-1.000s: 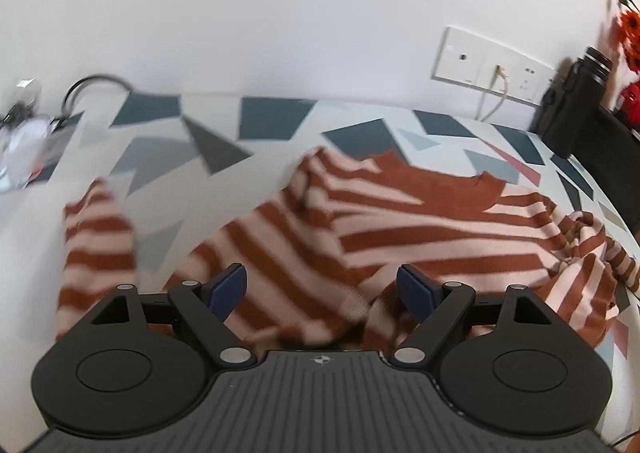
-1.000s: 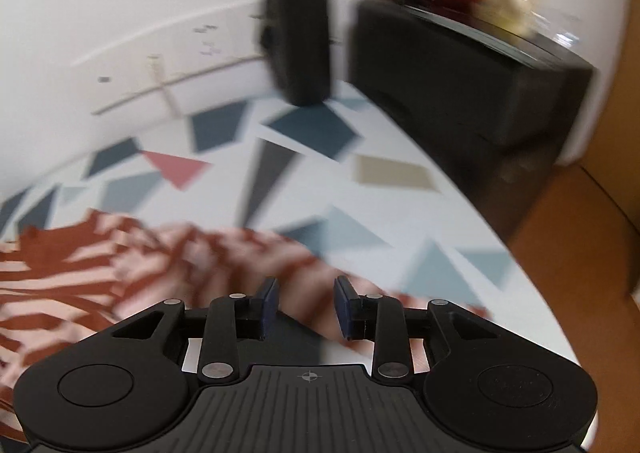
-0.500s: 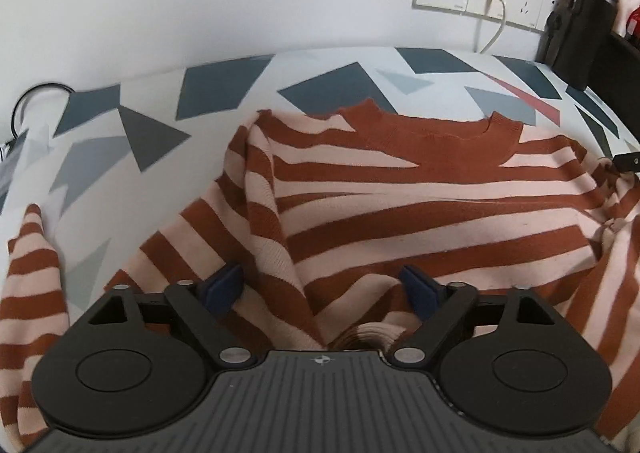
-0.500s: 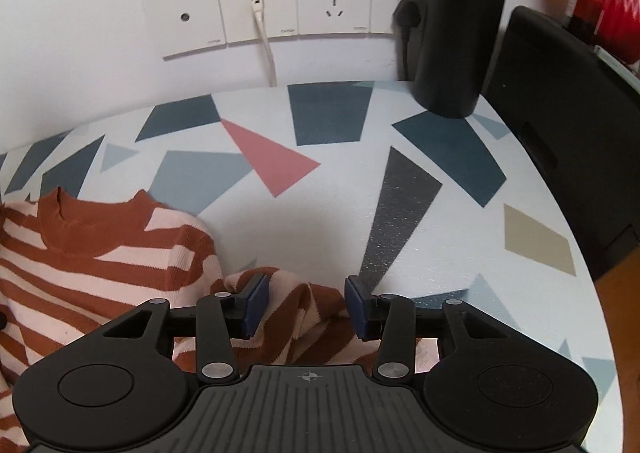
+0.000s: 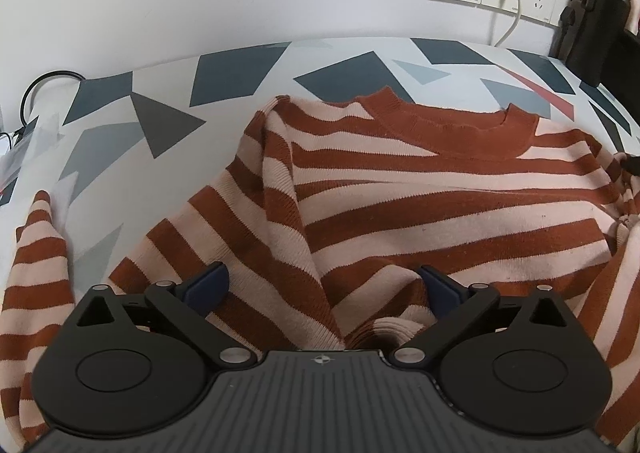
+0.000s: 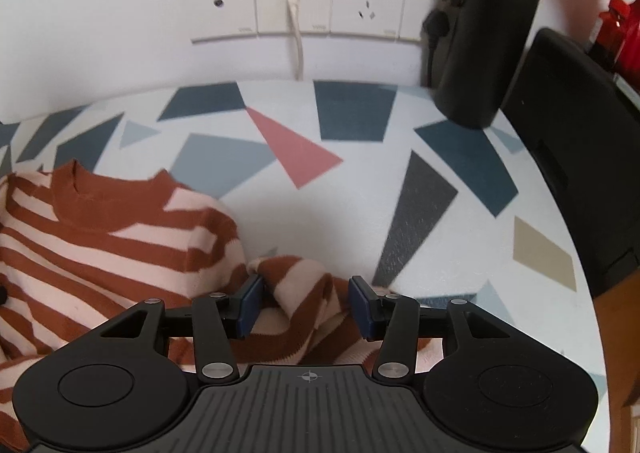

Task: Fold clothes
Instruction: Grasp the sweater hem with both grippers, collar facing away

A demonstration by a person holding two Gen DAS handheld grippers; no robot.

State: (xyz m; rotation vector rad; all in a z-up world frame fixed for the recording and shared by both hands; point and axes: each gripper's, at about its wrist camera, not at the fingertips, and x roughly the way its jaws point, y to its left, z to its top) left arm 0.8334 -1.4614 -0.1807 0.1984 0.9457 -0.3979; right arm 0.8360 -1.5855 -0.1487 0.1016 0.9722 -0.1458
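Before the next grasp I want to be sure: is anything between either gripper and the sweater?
Nothing visible. The sweater already lies between the opening jaws of the left gripper, and a bunched fold of it sits between those of the right gripper. The bottle stands far back by the wall.

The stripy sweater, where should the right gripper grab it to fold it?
Probably the bunched sleeve of the sweater, lying raised between the right gripper's opening fingers. Come from above and pinch across that ridge: the folds stand off the table, while the flat body gives nothing to catch.
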